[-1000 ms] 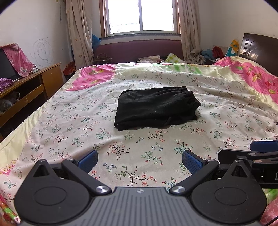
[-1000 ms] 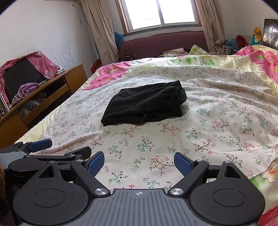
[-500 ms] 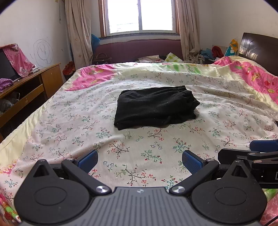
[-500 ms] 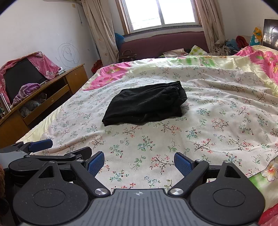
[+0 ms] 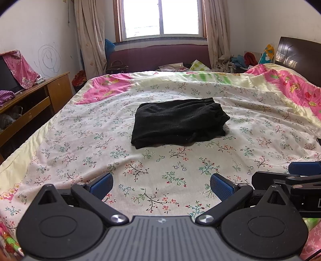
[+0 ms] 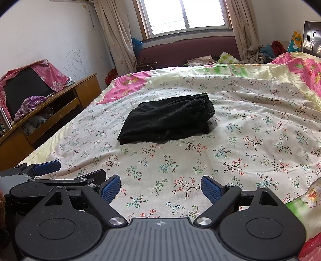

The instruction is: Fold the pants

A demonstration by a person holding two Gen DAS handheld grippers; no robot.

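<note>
The black pants [image 5: 178, 122] lie folded into a compact rectangle in the middle of the floral bedspread [image 5: 160, 172], with the elastic waistband at the far right end. They also show in the right wrist view [image 6: 168, 120]. My left gripper [image 5: 161, 185] is open and empty, low over the near part of the bed, well short of the pants. My right gripper [image 6: 160, 188] is open and empty too, beside the left one. Each gripper shows at the edge of the other's view.
A wooden desk [image 5: 30, 104] with a cloth-covered monitor stands along the left of the bed. A dark headboard [image 5: 299, 58] is at the far right. A window [image 5: 160, 18] with curtains and a cluttered maroon bench lie beyond the bed.
Both views have shifted only slightly; the pants sit a touch farther off. Both grippers stay open and empty.
</note>
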